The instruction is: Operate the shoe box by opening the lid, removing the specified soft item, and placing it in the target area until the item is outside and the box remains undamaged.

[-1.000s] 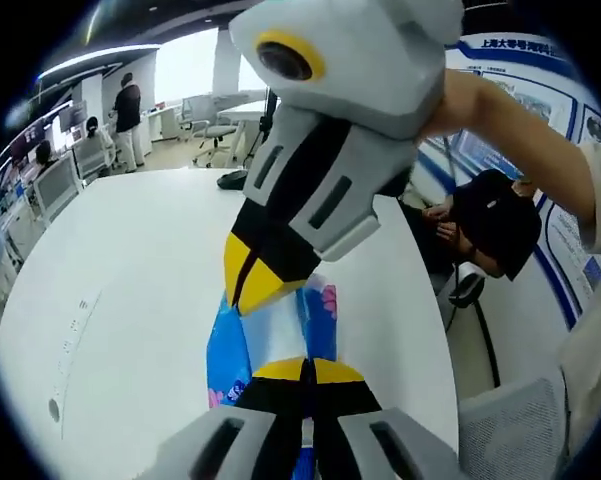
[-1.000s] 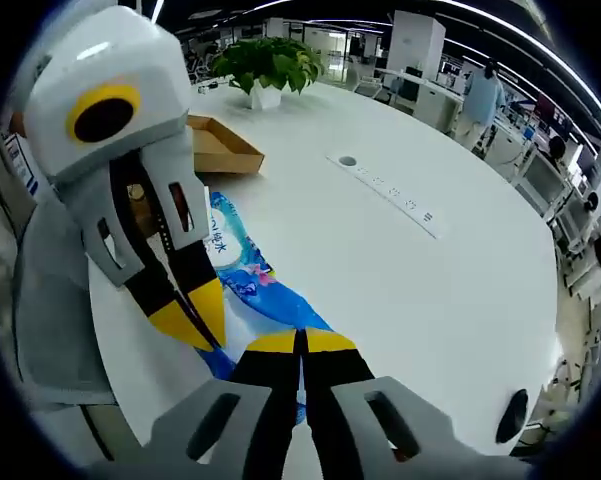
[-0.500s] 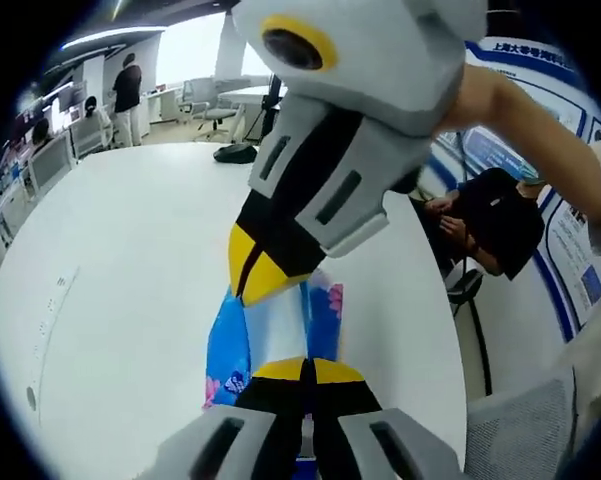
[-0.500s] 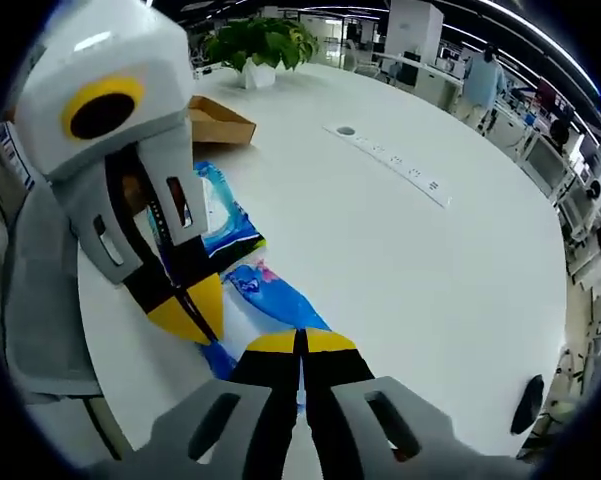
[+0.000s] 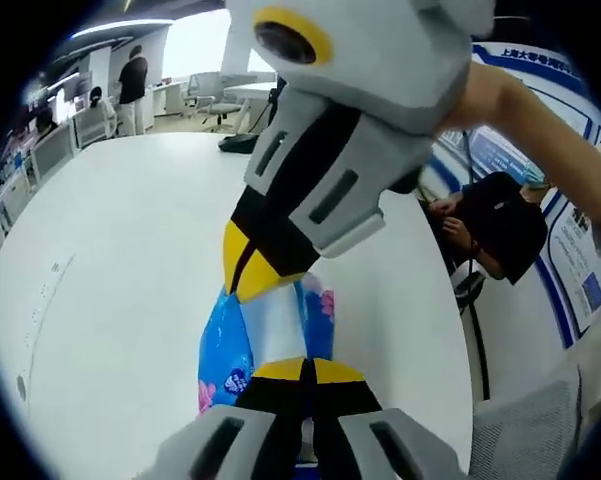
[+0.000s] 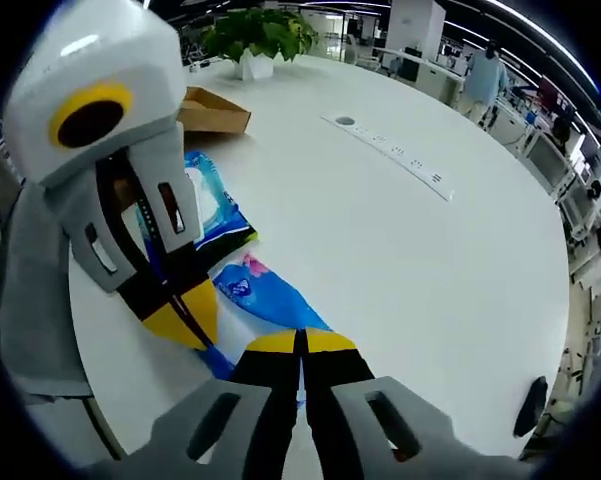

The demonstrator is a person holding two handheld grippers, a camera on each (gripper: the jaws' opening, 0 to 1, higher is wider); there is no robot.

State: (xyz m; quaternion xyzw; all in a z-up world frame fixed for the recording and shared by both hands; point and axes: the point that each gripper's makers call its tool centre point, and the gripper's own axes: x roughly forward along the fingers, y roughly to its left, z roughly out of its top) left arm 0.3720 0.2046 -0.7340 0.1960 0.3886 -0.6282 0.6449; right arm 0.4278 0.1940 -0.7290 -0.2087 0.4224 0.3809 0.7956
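A blue soft pack (image 5: 275,325) with pink flowers and a white panel hangs just above the white table (image 5: 120,260). My left gripper (image 5: 308,370) is shut on its near end. My right gripper (image 5: 250,278) comes down from the upper right, shut on the far end. In the right gripper view the pack (image 6: 265,295) runs from my right gripper (image 6: 302,343) up to the left, where the left gripper (image 6: 185,318) pinches it. The open brown shoe box (image 6: 215,110) sits behind on the table (image 6: 420,270), partly hidden by the left gripper.
A potted plant (image 6: 255,40) stands beyond the box. A socket strip (image 6: 390,160) is set in the tabletop, with a black object (image 6: 530,405) near the table edge. A seated person in black (image 5: 495,225) is beside the table. A dark item (image 5: 238,143) lies far off.
Both grippers keep their hold on the pack. The views have shifted a little, and the box now sits slightly farther up in the right gripper view.
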